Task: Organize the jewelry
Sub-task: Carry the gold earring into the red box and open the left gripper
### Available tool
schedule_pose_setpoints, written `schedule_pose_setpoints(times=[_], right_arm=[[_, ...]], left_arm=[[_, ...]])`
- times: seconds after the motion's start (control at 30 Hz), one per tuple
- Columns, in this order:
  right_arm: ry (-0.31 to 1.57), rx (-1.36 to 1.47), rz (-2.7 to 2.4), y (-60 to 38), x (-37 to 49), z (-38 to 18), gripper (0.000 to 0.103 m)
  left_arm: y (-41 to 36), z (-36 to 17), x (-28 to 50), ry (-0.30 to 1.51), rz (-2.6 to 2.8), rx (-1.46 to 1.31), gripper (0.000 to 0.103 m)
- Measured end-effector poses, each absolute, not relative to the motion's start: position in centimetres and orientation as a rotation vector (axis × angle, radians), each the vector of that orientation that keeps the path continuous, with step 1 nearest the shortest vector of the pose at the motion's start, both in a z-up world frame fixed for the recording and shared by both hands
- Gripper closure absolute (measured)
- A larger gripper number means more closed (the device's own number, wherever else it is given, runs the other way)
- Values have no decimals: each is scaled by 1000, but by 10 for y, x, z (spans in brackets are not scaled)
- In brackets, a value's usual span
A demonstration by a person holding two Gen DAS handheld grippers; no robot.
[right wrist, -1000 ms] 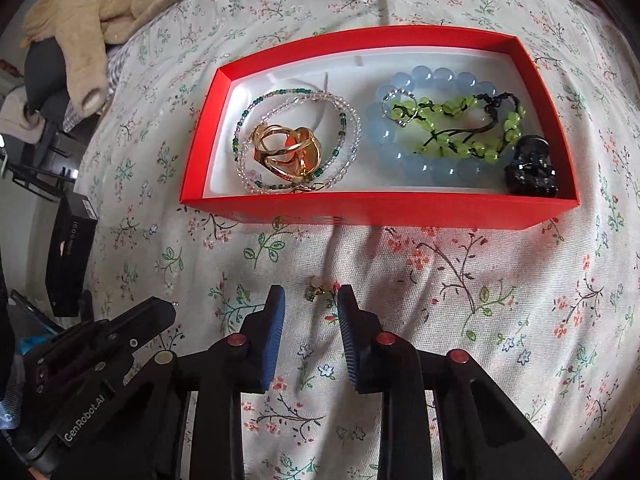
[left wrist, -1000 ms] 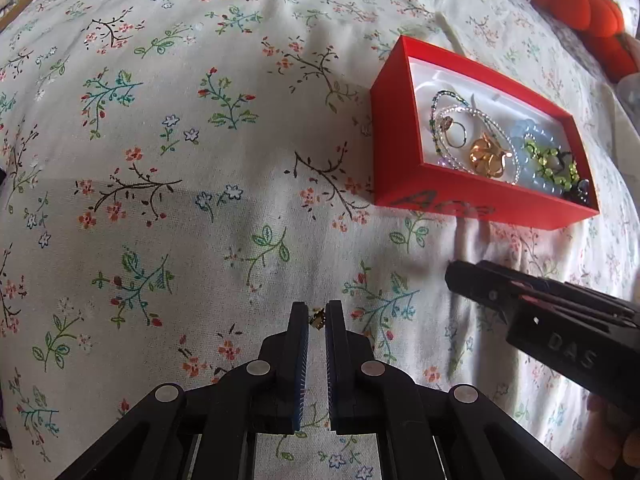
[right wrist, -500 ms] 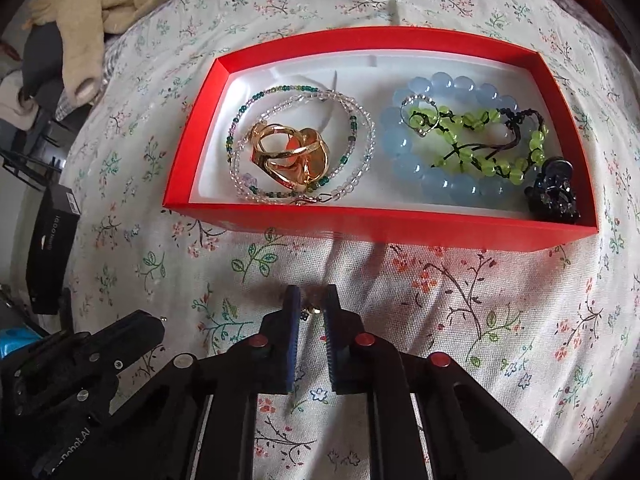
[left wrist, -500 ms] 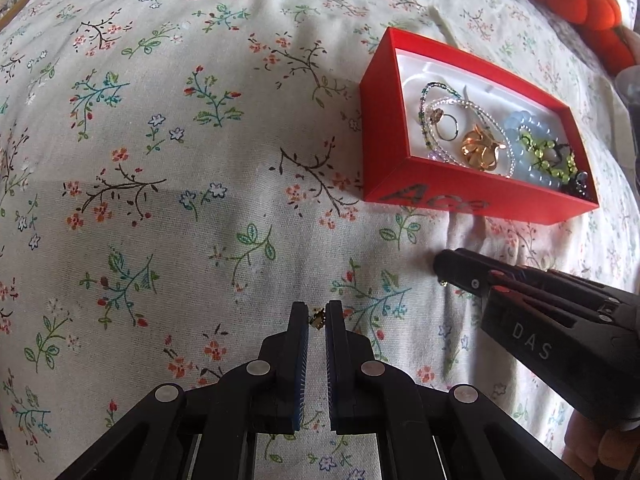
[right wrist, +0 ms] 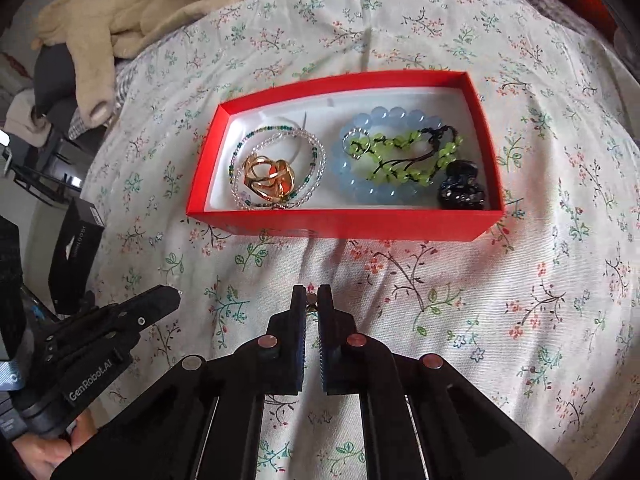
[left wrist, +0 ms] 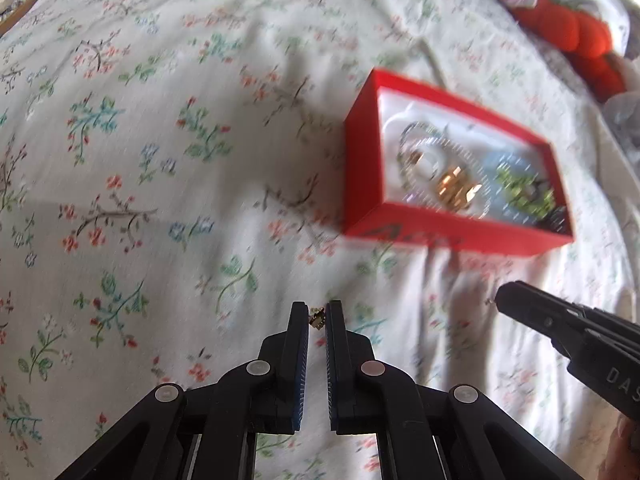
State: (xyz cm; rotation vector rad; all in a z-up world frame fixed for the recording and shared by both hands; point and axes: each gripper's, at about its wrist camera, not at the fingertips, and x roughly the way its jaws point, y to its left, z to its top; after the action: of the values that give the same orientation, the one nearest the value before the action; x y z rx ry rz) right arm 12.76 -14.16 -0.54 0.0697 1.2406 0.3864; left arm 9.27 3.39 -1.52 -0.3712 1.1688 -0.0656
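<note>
While tilted downward, right gripper (right wrist: 313,300) above bedspread (right wrist: 440,300).

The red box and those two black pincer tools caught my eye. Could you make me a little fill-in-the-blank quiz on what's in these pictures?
1. The jewelry box is coloured ____.
2. The lime-green bead strand lies over a bracelet of pale ____ beads.
3. The left gripper and the right gripper each pinch a tiny ____ piece between their tips.
4. The box rests on a bedsheet printed with ____.

Missing words: red; blue; gold; flowers
</note>
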Motion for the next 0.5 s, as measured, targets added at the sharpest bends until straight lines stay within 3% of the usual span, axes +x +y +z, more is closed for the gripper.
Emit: schedule_pose_setpoints(times=[0.23, 0.5], right_arm=[[1097, 143, 404, -163, 134, 36, 98], [1027, 224, 370, -176, 159, 37, 98]], left_arm=[[25, 4, 107, 1014, -90, -392, 100], [-3, 5, 138, 907, -76, -308, 100]])
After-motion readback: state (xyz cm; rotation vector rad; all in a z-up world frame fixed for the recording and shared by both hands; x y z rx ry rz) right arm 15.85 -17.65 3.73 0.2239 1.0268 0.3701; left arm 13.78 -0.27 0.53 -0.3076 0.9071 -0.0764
